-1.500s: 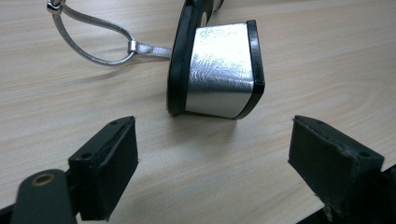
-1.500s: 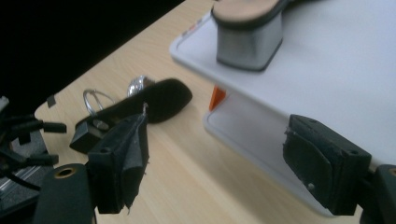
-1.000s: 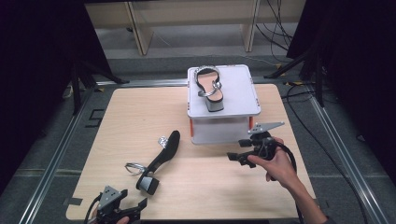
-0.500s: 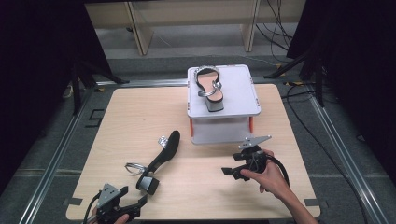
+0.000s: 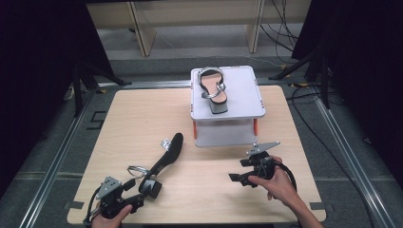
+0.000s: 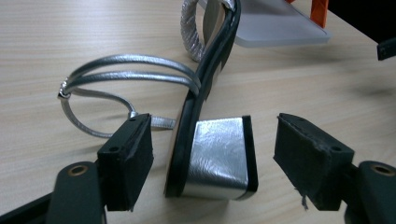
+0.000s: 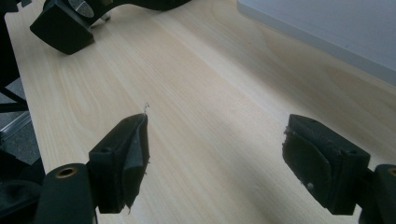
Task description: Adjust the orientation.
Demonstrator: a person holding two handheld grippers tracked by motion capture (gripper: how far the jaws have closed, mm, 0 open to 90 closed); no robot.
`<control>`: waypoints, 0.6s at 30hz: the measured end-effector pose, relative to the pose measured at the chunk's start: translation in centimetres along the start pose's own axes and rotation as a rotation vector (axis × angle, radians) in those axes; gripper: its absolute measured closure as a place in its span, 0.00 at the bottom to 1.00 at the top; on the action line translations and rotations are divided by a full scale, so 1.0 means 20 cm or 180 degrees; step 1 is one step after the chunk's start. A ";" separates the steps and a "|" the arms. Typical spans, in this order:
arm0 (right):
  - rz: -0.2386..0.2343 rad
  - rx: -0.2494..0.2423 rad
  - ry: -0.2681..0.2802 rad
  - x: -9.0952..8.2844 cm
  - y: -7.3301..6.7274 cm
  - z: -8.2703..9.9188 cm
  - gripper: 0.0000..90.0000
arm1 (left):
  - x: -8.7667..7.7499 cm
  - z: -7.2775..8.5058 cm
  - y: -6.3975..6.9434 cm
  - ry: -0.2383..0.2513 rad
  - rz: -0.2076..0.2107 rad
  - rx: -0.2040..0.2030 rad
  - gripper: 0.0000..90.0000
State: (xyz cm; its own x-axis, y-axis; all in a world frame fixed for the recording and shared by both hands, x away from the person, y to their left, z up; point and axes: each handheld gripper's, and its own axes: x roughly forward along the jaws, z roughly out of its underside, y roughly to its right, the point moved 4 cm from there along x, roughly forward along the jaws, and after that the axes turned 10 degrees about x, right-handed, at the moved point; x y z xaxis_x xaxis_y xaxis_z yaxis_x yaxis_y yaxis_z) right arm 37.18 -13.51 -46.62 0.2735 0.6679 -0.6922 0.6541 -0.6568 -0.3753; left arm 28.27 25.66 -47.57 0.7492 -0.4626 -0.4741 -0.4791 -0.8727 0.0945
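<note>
Left claw (image 6: 212, 154), lower centre of its view, has just been closing round the sandal heel (image 6: 217, 158), pads not touching yet: likely prepping to lift it. Right claw (image 7: 215, 163) spread w/ nothing in it, low over the bare tabletop (image 7: 196, 84), probably waiting its turn.

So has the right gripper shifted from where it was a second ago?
Yes. In the high view the right gripper has come toward the table's near edge and a little left, away from the white stand it was beside.

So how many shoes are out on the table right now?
2. One sandal stands on top of the white stand at the far side. The other sandal lies on its side on the wooden table, its block heel between the left gripper's jaws.
</note>
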 end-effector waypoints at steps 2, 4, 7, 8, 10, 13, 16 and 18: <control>0.0022 0.0033 -0.0014 0.00 -0.01 0.01 0.26 | 0.01 -0.01 -0.01 0.0030 0.0035 0.0036 0.33; -0.0001 0.0062 -0.0063 0.01 -0.01 0.02 0.26 | 0.02 -0.02 -0.02 0.0048 0.0053 0.0013 0.35; 0.0018 -0.0016 -0.0063 0.02 -0.01 0.02 0.26 | 0.05 -0.03 -0.04 0.0035 0.0063 -0.0053 0.36; -0.0005 -0.0009 -0.0087 0.02 -0.01 0.02 0.26 | 0.06 -0.04 -0.05 0.0077 0.0123 0.0022 0.37; 0.0002 0.0040 -0.0104 0.02 -0.02 0.02 0.26 | 0.08 -0.05 -0.05 0.0032 0.0107 -0.0066 0.39; 0.0016 -0.0027 -0.0099 0.03 -0.01 0.02 0.26 | 0.11 -0.06 -0.06 -0.0006 0.0150 -0.0235 0.42; 0.0016 -0.0097 -0.0075 0.03 -0.01 0.02 0.26 | 0.14 -0.07 -0.07 -0.0088 0.0139 -0.0313 0.45; 0.0016 -0.0071 -0.0084 0.03 -0.01 0.02 0.26 | 0.16 -0.06 -0.07 -0.0132 0.0140 -0.0367 0.49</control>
State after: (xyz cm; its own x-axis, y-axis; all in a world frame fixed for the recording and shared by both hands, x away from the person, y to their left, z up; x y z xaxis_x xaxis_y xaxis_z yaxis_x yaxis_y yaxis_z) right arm 36.94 -13.19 -47.21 0.2583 0.6551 -0.7100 0.6685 -0.6518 -0.3581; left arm 32.00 25.19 -48.14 0.7078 -0.4961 -0.5029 -0.4535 -0.8649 0.2149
